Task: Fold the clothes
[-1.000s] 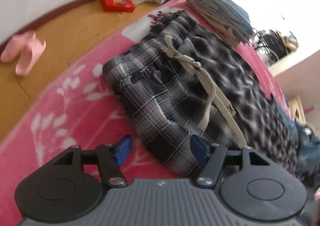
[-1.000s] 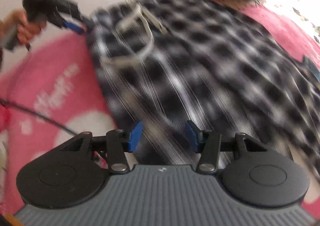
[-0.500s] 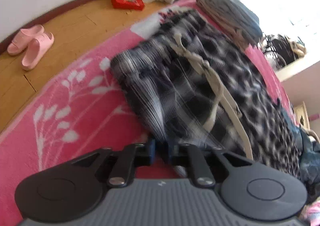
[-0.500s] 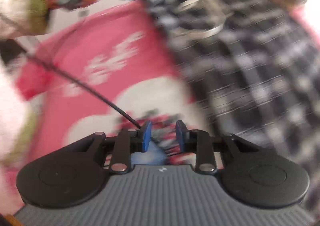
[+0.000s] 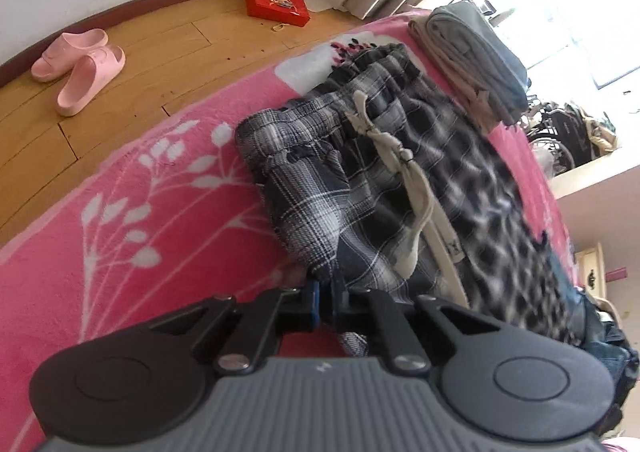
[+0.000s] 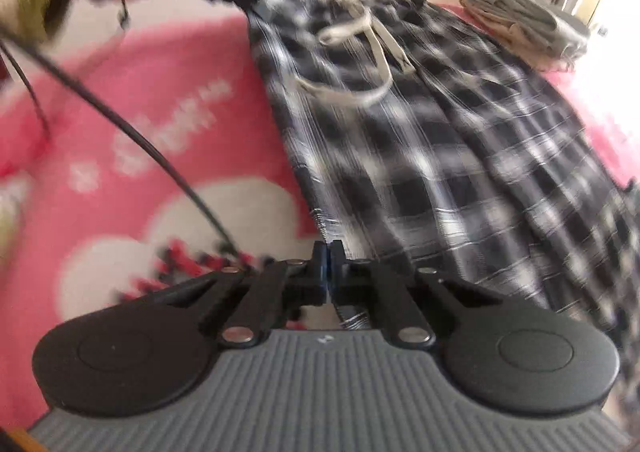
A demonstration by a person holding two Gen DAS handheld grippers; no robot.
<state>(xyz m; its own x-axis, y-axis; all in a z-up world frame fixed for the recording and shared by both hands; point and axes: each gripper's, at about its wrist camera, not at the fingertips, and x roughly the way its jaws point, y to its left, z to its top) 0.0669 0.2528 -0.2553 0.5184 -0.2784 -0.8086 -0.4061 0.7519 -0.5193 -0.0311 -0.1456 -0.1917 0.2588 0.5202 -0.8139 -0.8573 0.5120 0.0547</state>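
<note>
Both the left gripper (image 5: 325, 294) and right gripper (image 6: 327, 257) are clamped on one edge of the black-and-white plaid drawstring trousers (image 6: 432, 156), spread across the pink floral blanket (image 5: 132, 236). Lifting both evenly should keep that edge taut.

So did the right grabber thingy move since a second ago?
Yes. The right gripper slid left over the pink blanket, from above the middle of the plaid pants to their near edge, where it is now shut on them.
</note>
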